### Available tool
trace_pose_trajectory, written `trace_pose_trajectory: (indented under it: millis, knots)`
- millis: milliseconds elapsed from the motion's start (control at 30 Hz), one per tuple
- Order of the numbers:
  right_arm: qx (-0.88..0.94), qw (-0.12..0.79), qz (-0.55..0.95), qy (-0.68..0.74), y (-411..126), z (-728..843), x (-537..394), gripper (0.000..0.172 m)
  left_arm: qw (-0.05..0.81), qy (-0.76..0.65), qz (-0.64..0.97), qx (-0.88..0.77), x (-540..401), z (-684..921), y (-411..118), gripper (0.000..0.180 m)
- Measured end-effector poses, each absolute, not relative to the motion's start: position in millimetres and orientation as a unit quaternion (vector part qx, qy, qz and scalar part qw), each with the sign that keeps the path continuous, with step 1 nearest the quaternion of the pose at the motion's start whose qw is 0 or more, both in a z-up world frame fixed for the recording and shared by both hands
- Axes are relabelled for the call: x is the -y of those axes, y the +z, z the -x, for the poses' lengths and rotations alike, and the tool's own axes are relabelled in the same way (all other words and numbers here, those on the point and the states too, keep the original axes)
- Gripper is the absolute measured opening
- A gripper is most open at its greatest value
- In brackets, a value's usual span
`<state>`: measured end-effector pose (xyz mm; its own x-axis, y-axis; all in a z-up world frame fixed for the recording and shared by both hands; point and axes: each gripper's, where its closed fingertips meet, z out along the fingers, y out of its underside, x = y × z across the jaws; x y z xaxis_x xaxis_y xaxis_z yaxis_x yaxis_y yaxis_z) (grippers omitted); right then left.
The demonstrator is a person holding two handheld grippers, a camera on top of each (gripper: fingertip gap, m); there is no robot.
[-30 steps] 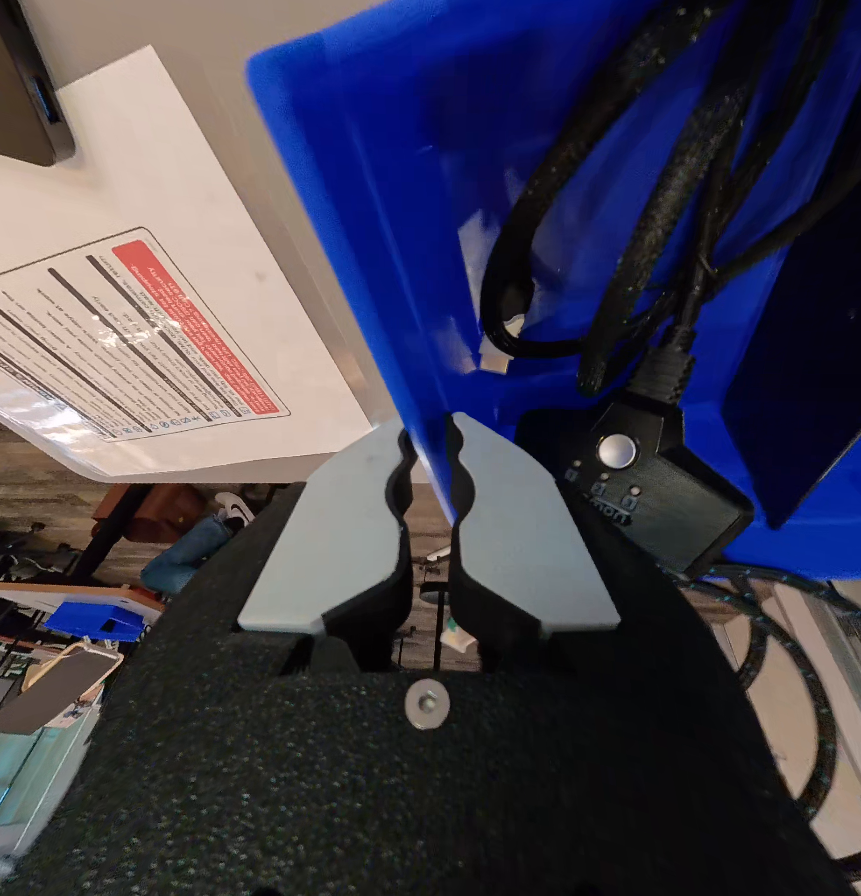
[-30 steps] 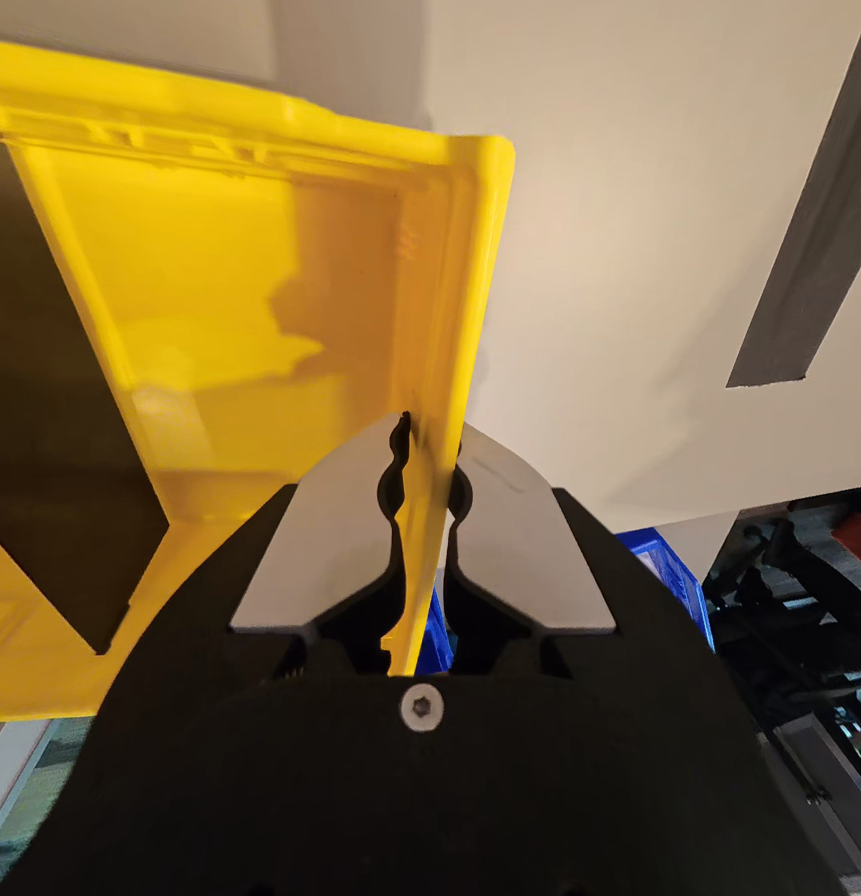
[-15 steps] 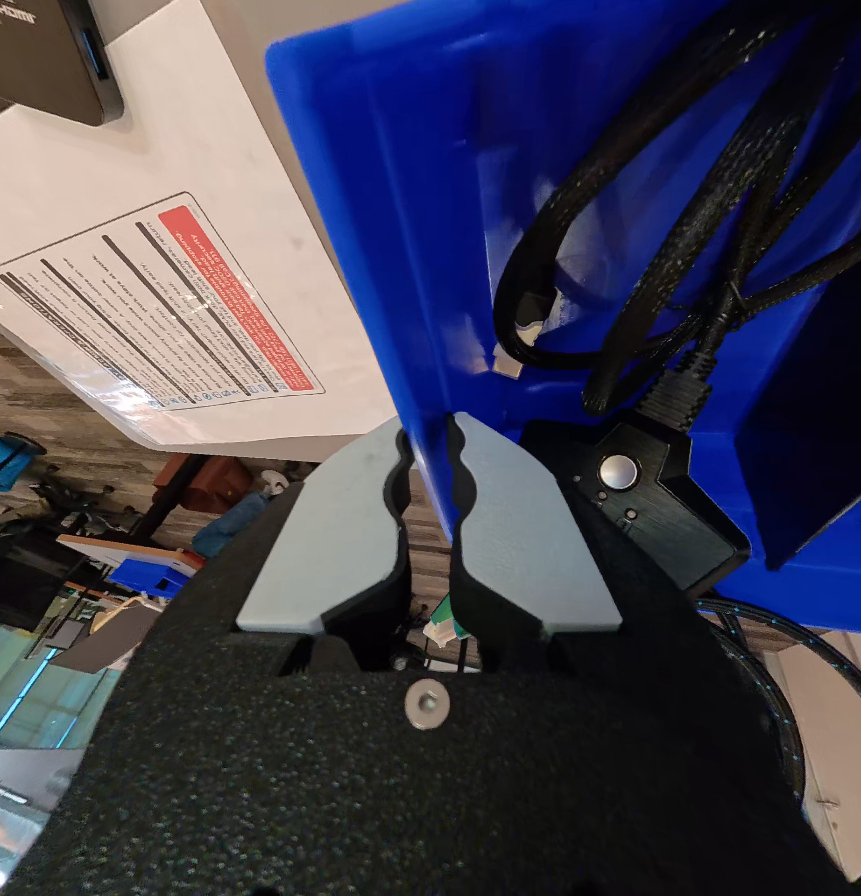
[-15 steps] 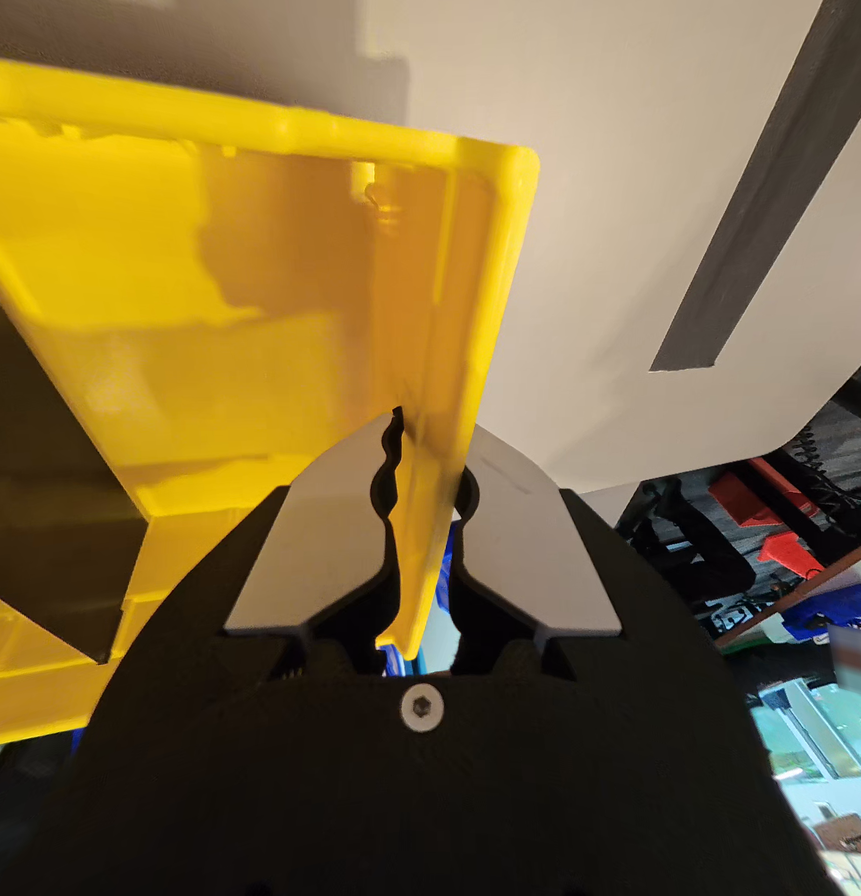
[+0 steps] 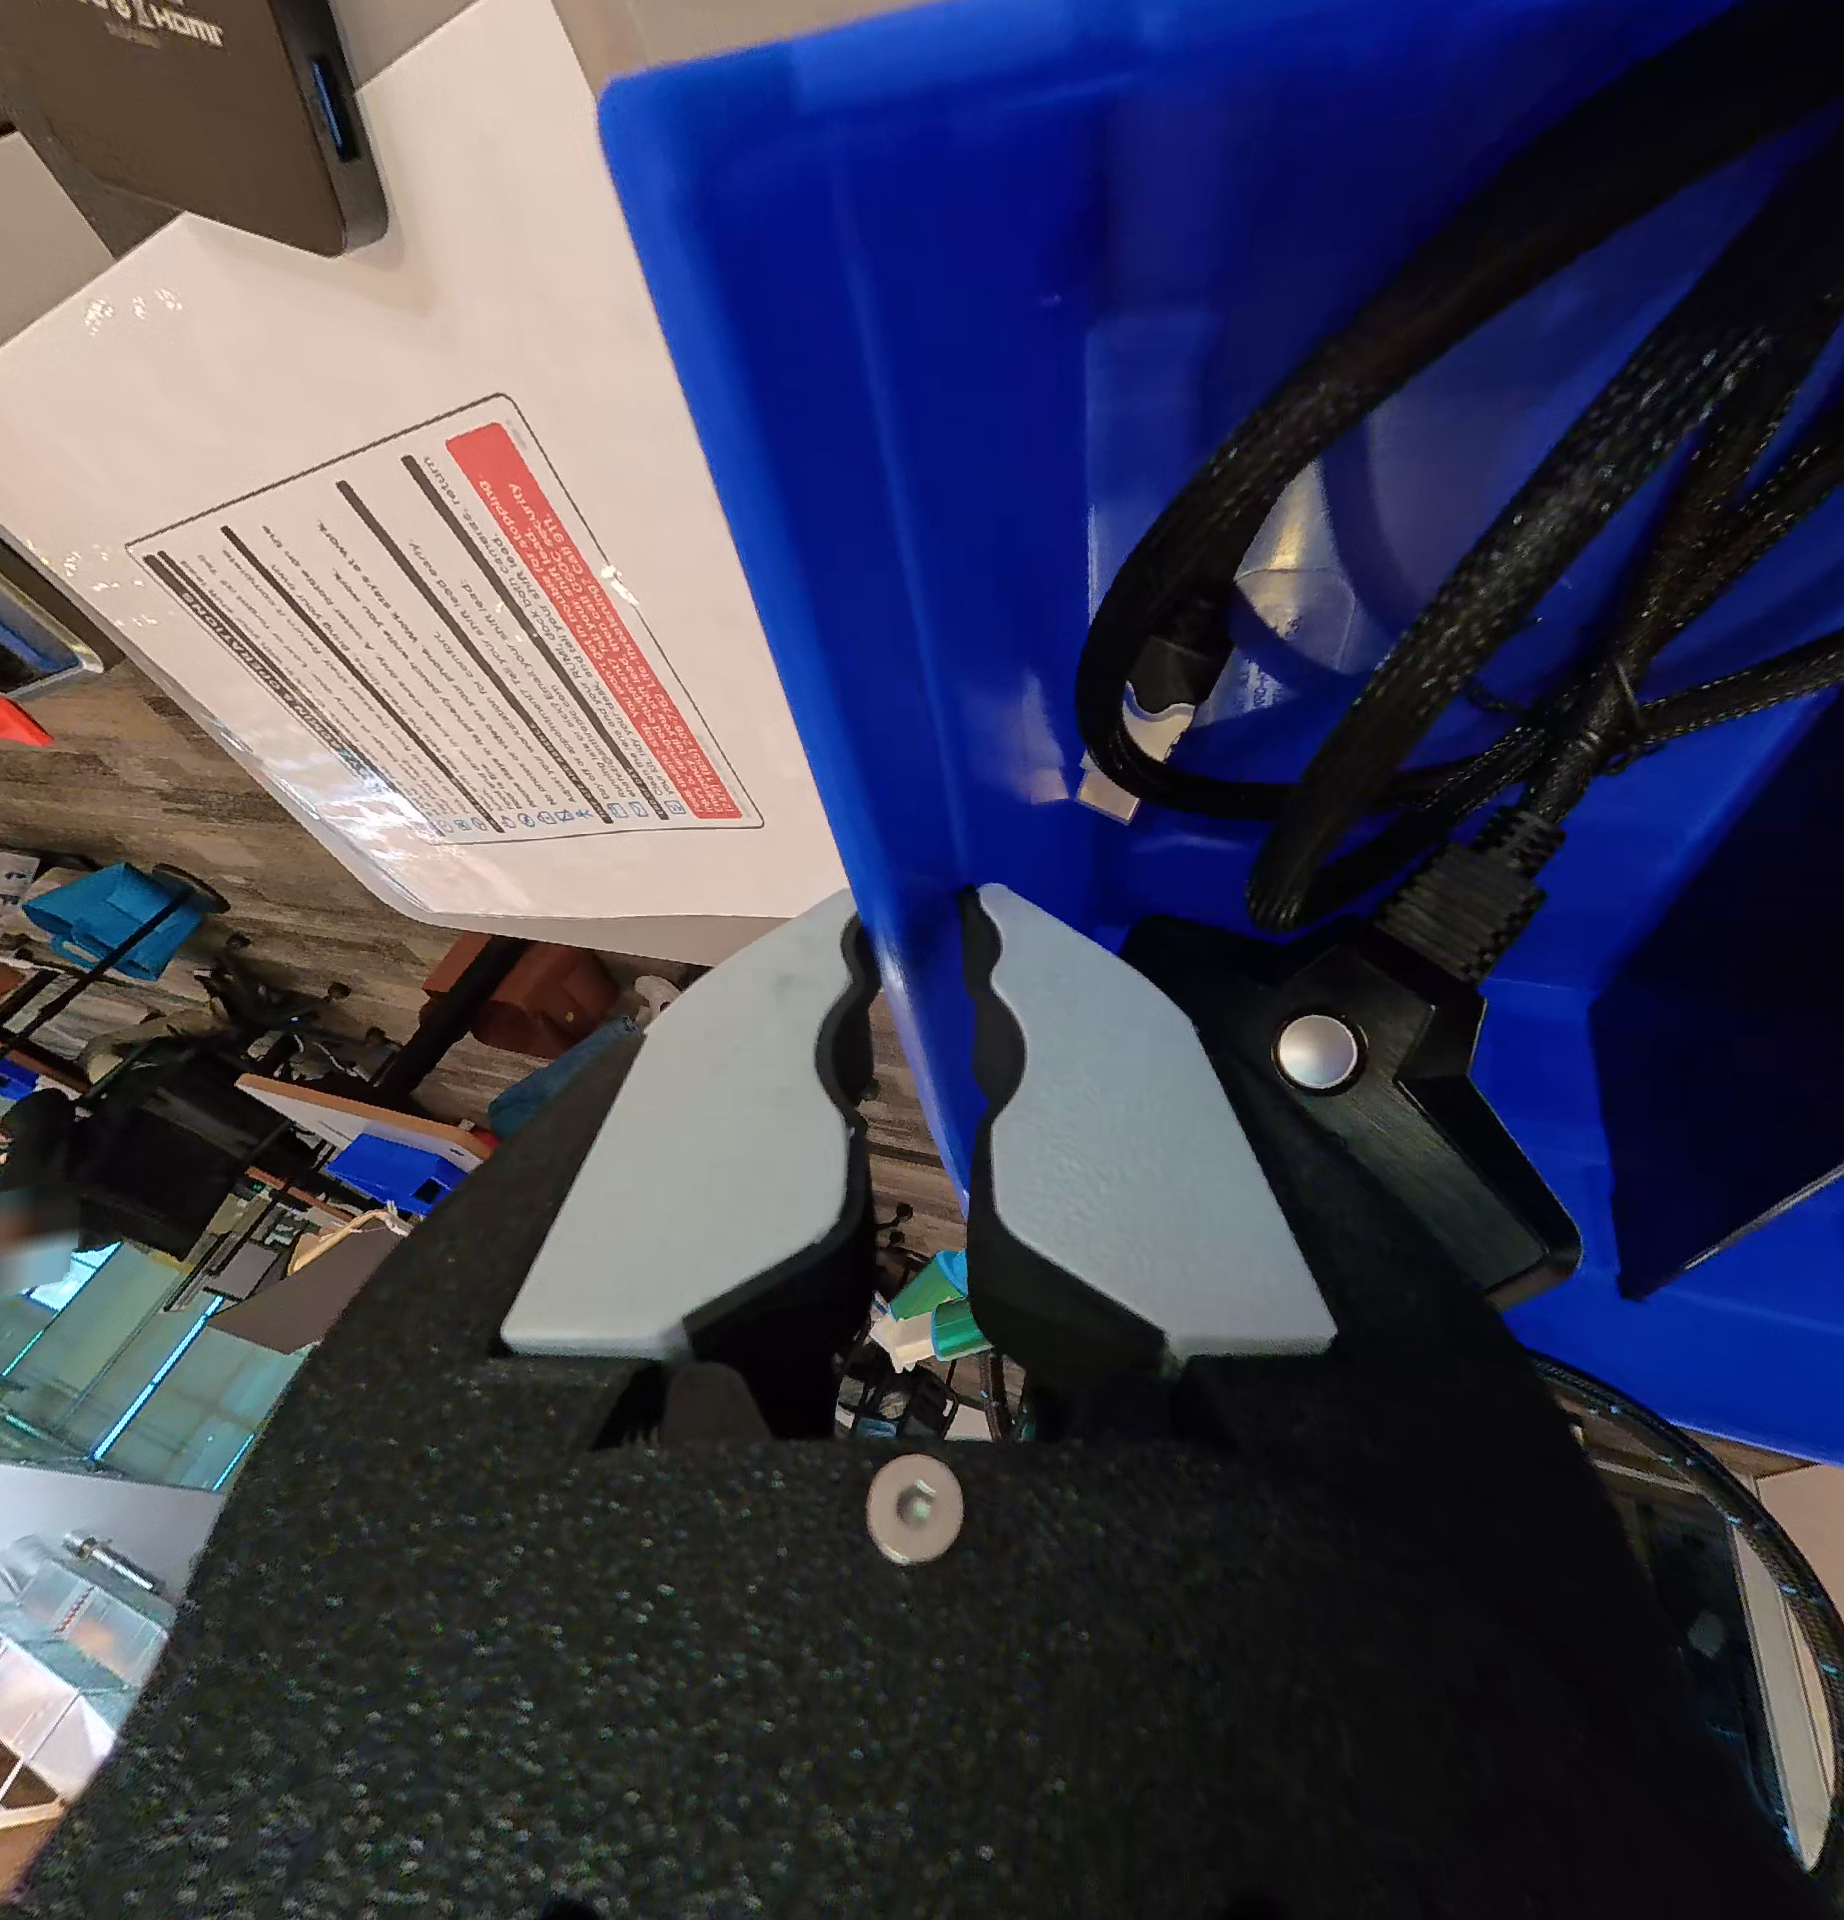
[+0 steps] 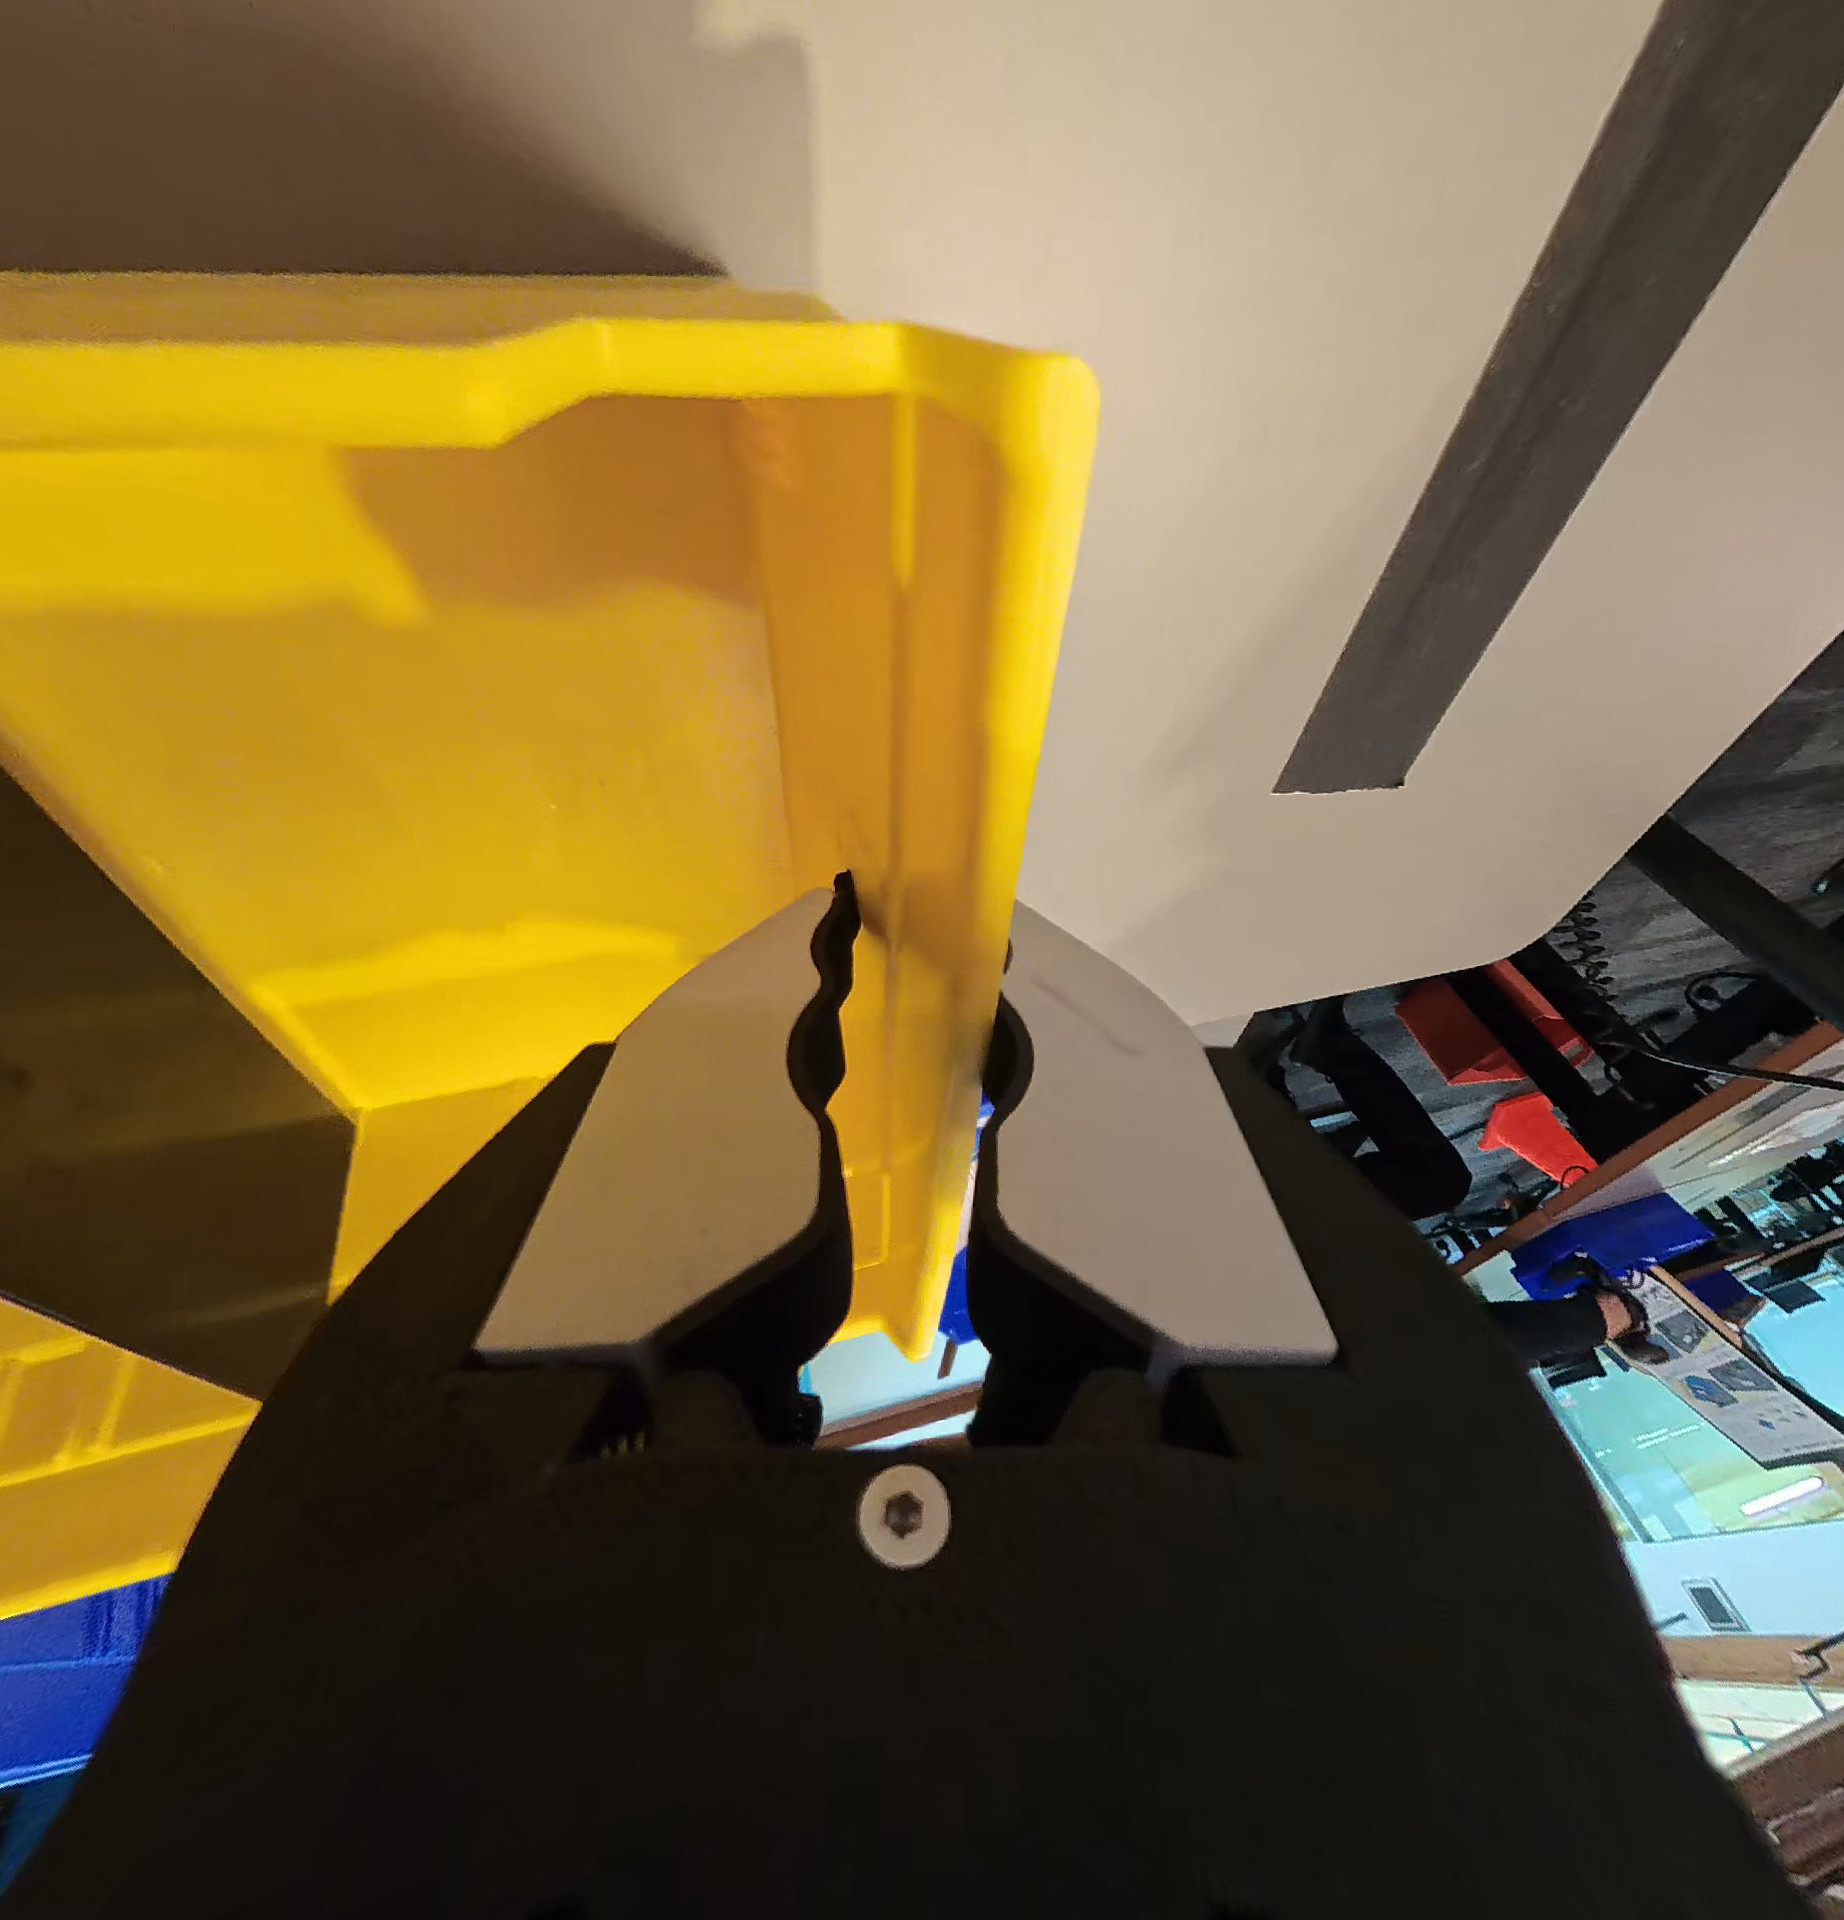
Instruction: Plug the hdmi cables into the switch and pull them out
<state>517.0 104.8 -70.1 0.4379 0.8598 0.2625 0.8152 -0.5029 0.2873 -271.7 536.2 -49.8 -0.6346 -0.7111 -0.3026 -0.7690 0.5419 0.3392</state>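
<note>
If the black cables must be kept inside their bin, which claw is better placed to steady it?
Left. The left claw is clamped on the blue bin wall, and the black cables lie inside it. The right claw grips the yellow bin.

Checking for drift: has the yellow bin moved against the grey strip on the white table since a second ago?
Yes. The yellow bin has dropped lower in view, away from the grey strip.

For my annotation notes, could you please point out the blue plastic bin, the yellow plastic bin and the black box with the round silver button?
Blue plastic bin (image 5: 897, 520): left wrist view, side wall.
Yellow plastic bin (image 6: 544, 727): right wrist view, inner wall.
Black box with round silver button (image 5: 1417, 1122): left wrist view, top face.
</note>
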Motion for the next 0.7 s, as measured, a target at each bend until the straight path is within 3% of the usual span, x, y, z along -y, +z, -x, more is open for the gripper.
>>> trace_pose_trajectory:
  millis: [267, 367, 567, 700]
  knots:
    - [-0.433, 0.043, -0.862, 0.26, -56.6, -536.5, -107.6, 0.029, 0.1, 0.238, 0.448, -0.856, -542.6, 272.2, -47.9, 0.019]
    - [-0.397, 0.034, -0.872, 0.285, -32.9, -541.9, -99.2, 0.039, 0.159, 0.251, 0.494, -0.817, -550.5, 269.4, -29.3, 0.038]
    - [-0.348, -0.065, -0.856, 0.376, 35.6, -507.8, -97.3, 0.058, 0.292, 0.226, 0.552, -0.747, -526.4, 258.8, 38.3, 0.053]
    - [-0.342, -0.132, -0.834, 0.412, 48.4, -421.5, -91.9, 0.059, 0.298, 0.248, 0.526, -0.757, -494.9, 279.8, 54.3, 0.057]
